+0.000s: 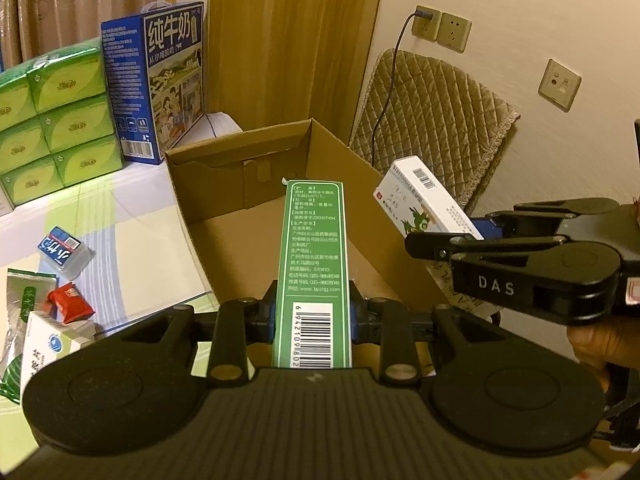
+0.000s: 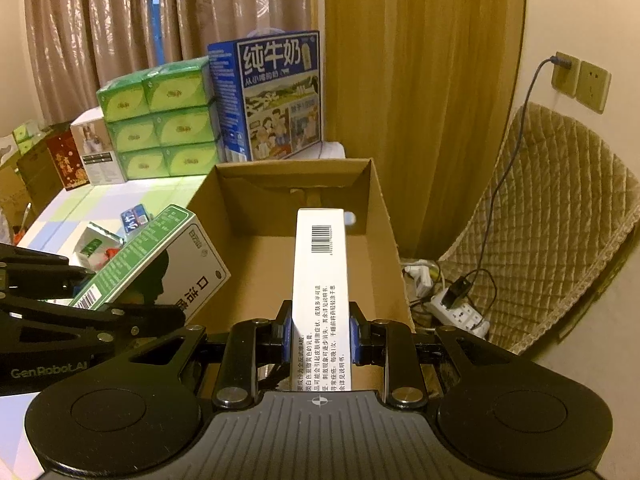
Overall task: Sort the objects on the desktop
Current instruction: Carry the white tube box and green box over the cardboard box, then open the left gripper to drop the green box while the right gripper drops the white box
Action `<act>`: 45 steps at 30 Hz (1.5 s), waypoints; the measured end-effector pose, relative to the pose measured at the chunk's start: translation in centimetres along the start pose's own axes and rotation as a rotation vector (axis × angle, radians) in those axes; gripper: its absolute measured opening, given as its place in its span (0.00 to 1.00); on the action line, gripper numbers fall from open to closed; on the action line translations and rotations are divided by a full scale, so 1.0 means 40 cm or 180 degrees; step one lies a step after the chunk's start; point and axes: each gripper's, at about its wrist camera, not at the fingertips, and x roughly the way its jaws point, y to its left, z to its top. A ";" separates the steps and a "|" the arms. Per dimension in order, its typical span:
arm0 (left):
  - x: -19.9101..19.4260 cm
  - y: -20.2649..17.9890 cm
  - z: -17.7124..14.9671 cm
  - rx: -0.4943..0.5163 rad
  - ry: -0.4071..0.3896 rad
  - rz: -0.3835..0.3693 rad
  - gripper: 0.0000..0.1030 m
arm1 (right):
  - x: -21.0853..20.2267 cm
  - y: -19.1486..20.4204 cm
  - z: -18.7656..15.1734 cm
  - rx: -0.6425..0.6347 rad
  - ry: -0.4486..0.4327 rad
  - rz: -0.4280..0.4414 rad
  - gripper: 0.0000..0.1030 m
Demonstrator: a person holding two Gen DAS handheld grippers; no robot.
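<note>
**Two boxes, one carton, tight squeeze**

Left hand-held gripper [image 1: 312,316] is clamped on the green box [image 1: 314,248], right hand-held gripper [image 2: 320,334] on the white box [image 2: 320,280], both hanging over the open cardboard carton [image 2: 384,216]. They're close together, so they could bump, or a box could catch the rim and tip onto the bench [image 1: 132,216].

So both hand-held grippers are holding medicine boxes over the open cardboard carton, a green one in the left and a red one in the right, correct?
Not quite: the box in the right hand-held gripper is white, not red, as the right wrist view shows. The left hand-held gripper does hold a green box, and both are over the open cardboard carton.
</note>
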 end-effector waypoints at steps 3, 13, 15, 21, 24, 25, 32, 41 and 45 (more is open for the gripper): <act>0.026 0.006 0.001 -0.0021 0.0029 -0.0006 0.25 | 0.015 -0.008 0.001 0.0002 0.0021 -0.0005 0.22; 0.067 0.019 0.006 -0.0002 -0.0035 0.0100 0.30 | 0.038 -0.003 0.001 -0.0007 0.0066 0.0024 0.22; 0.060 0.027 0.004 -0.0013 -0.0048 0.0121 0.30 | 0.039 0.001 0.001 -0.0009 0.0073 0.0036 0.22; 0.037 0.049 -0.005 -0.0089 -0.0046 0.0153 0.30 | 0.038 0.016 0.002 -0.0007 0.0072 0.0073 0.22; 0.029 0.055 -0.009 -0.0104 -0.0042 0.0166 0.31 | 0.045 0.018 0.008 0.0026 0.0056 0.0090 0.23; 0.027 0.057 -0.010 -0.0112 -0.0041 0.0165 0.31 | 0.048 0.018 0.011 0.0036 0.0043 0.0095 0.23; 0.018 0.069 -0.018 -0.0150 -0.0045 0.0178 0.32 | 0.036 -0.002 0.020 0.0184 -0.0107 0.0121 0.53; -0.016 0.082 -0.037 -0.0216 -0.0069 0.0188 0.37 | -0.037 -0.023 -0.016 0.0289 -0.0128 0.0108 0.55; -0.047 0.081 -0.051 -0.0203 -0.0087 0.0214 0.40 | -0.078 -0.020 -0.032 0.0272 -0.0128 0.0099 0.56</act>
